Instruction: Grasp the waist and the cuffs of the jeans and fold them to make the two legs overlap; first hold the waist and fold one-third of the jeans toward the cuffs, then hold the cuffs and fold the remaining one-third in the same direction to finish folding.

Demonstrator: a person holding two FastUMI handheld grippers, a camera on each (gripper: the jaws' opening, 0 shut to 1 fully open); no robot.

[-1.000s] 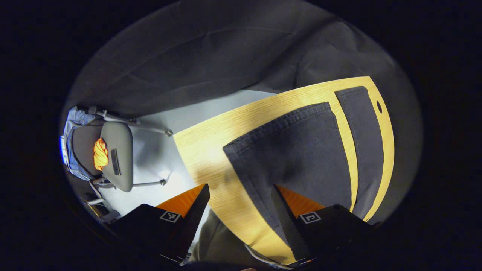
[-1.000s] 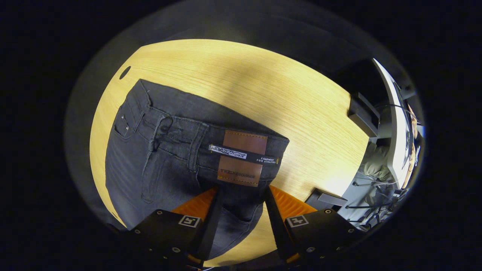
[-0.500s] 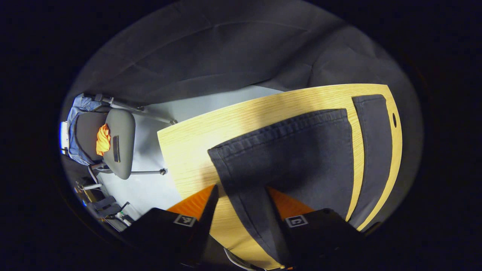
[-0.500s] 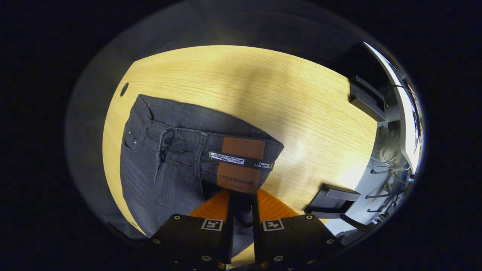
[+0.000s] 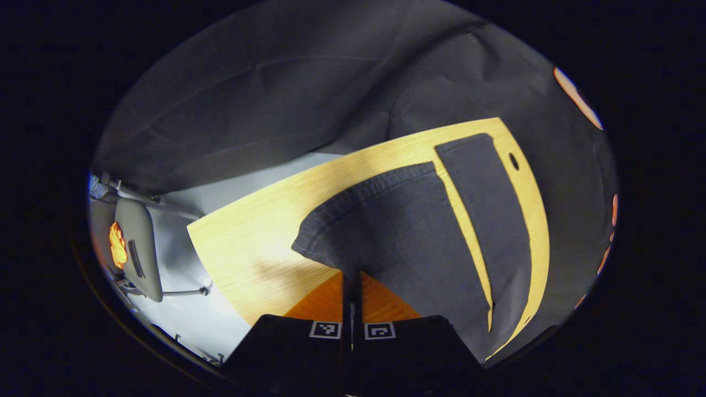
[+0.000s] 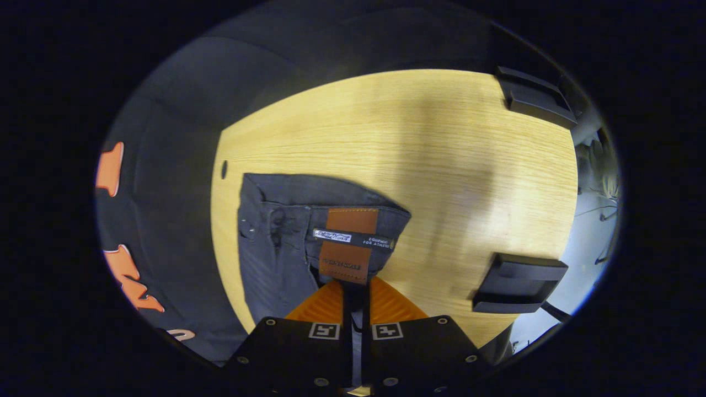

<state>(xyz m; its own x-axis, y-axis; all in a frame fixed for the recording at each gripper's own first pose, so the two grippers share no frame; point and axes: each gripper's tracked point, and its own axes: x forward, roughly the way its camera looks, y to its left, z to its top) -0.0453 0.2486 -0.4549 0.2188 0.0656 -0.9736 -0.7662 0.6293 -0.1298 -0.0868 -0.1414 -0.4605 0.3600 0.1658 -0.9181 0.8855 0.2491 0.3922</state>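
Dark grey jeans lie on a light wooden table. In the left gripper view the two legs stretch away side by side, the near leg with its cuff raised off the wood and the far leg flat. My left gripper is shut on the near leg's cuff edge. In the right gripper view the waist with its brown leather patch is bunched and lifted. My right gripper is shut on the waistband just below the patch.
Two black blocks sit on the table, one at the near right and one at the far right corner. A small hole marks the tabletop's far left. A grey chair stands on the floor beyond the table's end.
Both grippers went from open to shut, the left on the near leg's cuff, the right on the waistband. Both views have pulled back from the table and the gripped cloth has risen.
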